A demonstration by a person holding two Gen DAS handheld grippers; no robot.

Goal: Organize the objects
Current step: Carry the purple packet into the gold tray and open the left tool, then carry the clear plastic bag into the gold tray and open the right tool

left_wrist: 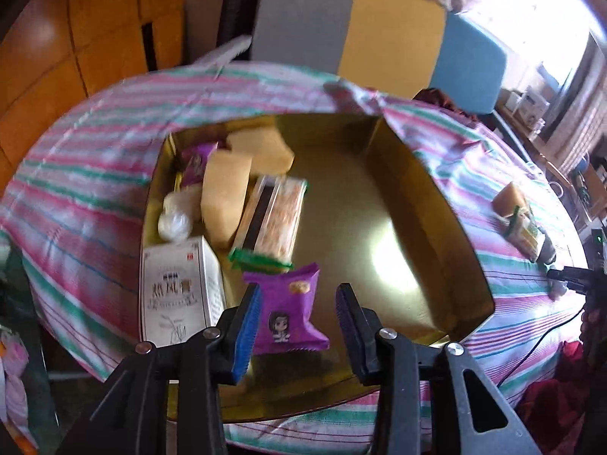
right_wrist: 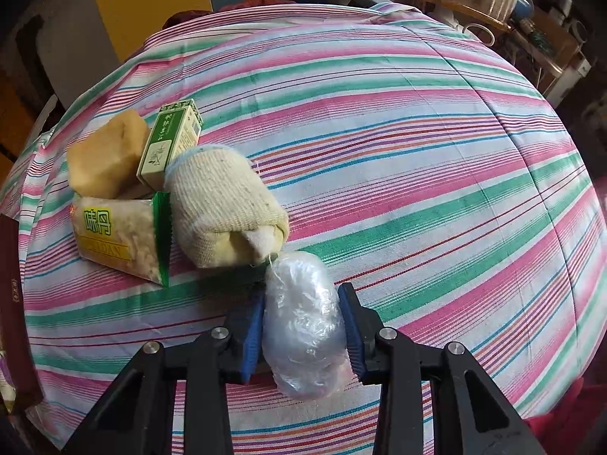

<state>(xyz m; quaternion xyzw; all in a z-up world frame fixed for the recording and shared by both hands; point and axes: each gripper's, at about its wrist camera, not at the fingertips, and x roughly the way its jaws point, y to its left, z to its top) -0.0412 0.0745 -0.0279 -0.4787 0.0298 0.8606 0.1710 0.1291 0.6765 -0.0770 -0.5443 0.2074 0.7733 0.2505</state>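
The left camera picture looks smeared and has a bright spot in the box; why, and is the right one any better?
Left wrist view: motion blur smears the striped cloth and snacks, and window light glares off the gold tin floor. Right wrist view: sharper, evenly lit, the plastic-wrapped bundle crisp; both bulge from fisheye distortion.

The left wrist view looks steeply down, close over a gold tin (left_wrist: 417, 204) on the striped cloth (left_wrist: 95, 174). The right wrist view looks down, close over the same cloth beside a yellow snack bag (right_wrist: 114, 235); the blurred bag at the left view's right edge is probably that one.
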